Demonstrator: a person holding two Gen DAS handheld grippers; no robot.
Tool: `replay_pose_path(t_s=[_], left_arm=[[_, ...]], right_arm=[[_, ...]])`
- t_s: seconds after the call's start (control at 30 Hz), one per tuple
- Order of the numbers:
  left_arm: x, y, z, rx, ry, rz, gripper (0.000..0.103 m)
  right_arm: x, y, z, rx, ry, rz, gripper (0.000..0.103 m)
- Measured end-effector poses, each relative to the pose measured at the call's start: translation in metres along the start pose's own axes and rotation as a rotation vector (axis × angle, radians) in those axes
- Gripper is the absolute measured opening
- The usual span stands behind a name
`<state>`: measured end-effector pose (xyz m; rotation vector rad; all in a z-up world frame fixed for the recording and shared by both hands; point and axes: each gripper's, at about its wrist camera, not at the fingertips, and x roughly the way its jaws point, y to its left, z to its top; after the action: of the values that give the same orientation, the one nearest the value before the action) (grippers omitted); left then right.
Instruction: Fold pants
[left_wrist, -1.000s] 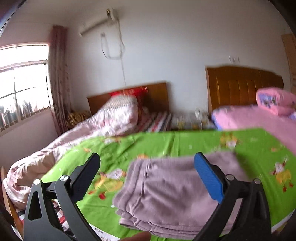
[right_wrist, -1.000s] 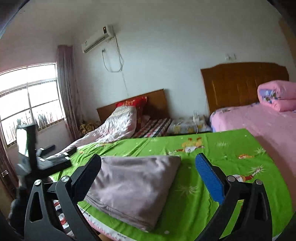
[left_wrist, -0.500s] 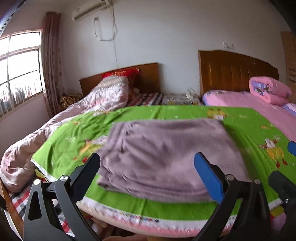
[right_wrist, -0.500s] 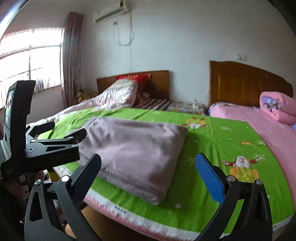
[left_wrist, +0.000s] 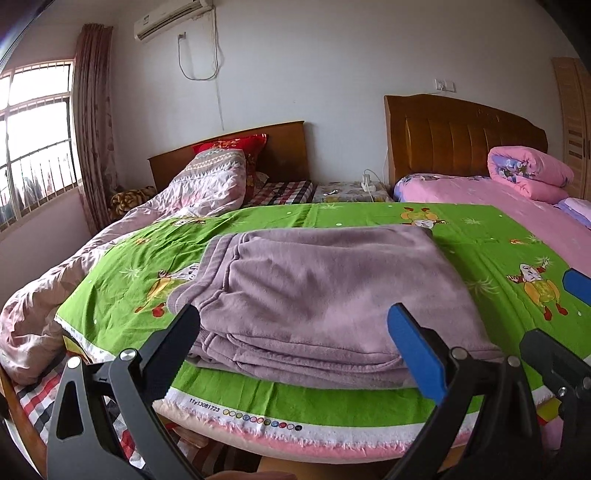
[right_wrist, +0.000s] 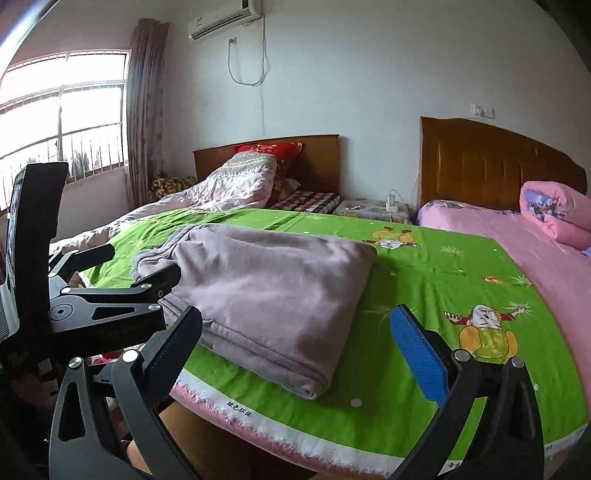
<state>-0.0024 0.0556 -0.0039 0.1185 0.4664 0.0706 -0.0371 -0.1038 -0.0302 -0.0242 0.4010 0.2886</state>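
Indoors, a bed spread with a bright green cartoon-print sheet (left_wrist: 369, 221) fills the foreground, flanked by a bed under a pale patterned quilt (left_wrist: 207, 184) and a pink-covered bed with a wooden headboard (left_wrist: 517, 206). Folded mauve fleece pants (left_wrist: 317, 295) lie flat as a thick rectangular stack on the green sheet, near its fringed front edge, waistband toward the left. Both claws hang short of that edge, touching nothing: the left claw (left_wrist: 295, 332), its black and blue fingers spread wide, faces the stack, while the right claw (right_wrist: 299, 332), equally released, sits off the stack's right corner.
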Motion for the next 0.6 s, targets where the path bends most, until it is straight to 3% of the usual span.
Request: replay_pose_path(t_s=[0.6], left_arm=[[0.0009, 0.0005, 0.0001, -0.006, 0.002, 0.0, 0.102]], right_arm=[[0.0004, 0.0006, -0.0003, 0.0, 0.002, 0.001, 0.099]])
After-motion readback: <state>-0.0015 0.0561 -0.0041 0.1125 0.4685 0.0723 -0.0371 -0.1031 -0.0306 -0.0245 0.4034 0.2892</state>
